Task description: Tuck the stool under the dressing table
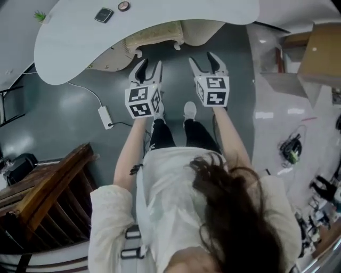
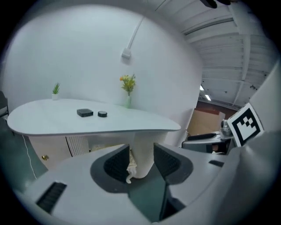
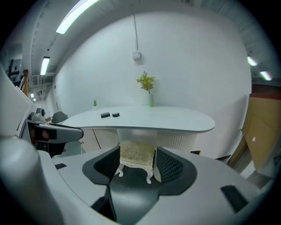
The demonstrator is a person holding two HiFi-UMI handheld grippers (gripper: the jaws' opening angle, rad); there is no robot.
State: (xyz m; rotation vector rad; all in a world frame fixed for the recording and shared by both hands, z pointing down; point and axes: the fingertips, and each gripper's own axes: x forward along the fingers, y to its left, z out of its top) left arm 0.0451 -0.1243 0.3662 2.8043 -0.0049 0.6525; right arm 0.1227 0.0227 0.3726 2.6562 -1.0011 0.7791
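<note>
Dressing table: white, kidney-shaped tabletop (image 1: pixel 80 53) on a white pedestal, set against a white wall.
Stool: cream upholstered seat on white carved legs (image 1: pixel 160 38), standing on the grey floor under the tabletop's near edge. Most of the seat is beneath the top. The near legs show just past the edge.
Left gripper (image 1: pixel 151 65): raised in front of the person, pointing toward the table. Jaws are apart with nothing between the pads. The table pedestal and one corner of the stool appear through the gap, well apart from it.
Right gripper (image 1: pixel 202 58): raised beside the left gripper at about the same height. Jaws are apart and empty. The stool is framed in the gap but is well clear of the pads.
Tabletop items: a dark square block (image 1: pixel 104 15) and a small dark round disc (image 1: pixel 123 6) lie close together, left of the middle. A small green potted plant (image 1: pixel 40 16) stands at the left end. Yellow flowers in a slim vase (image 2: pixel 127 90) stand at the far edge.
Floor: a white power adapter with cable (image 1: pixel 105 116) lies to the person's left.
Surroundings: a dark wooden slatted rack (image 1: pixel 48 197) stands at the person's left. A brown cardboard box (image 1: pixel 322 50) sits at the right.
</note>
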